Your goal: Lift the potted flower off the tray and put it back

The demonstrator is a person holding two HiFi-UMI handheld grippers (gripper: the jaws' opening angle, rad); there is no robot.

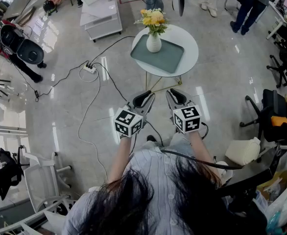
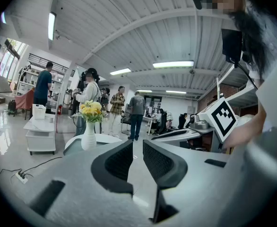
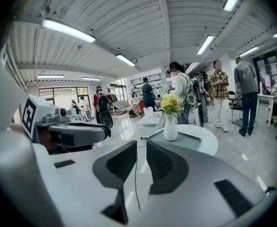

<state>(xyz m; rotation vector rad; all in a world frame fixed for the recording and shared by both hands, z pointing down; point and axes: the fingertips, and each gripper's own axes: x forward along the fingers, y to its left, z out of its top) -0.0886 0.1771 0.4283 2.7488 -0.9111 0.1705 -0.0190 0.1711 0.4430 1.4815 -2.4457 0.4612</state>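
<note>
The potted flower (image 1: 154, 35), a white vase with yellow blooms, stands upright on a grey-green tray (image 1: 165, 58) on a round white table (image 1: 190, 45). Both grippers hover over the floor short of the table, apart from the pot. My left gripper (image 1: 143, 99) is shut with nothing in it; in its own view (image 2: 137, 146) the vase (image 2: 89, 136) stands ahead to the left. My right gripper (image 1: 177, 98) is shut and empty too; from it (image 3: 142, 148) the vase (image 3: 170, 126) and tray (image 3: 193, 141) lie ahead, slightly right.
A power strip (image 1: 89, 68) with long cables lies on the shiny floor left of the table. A white cart (image 1: 100, 11) stands behind it. Office chairs (image 1: 275, 114) line the right side, a black chair (image 1: 21, 45) the left. People (image 1: 249, 4) stand beyond the table.
</note>
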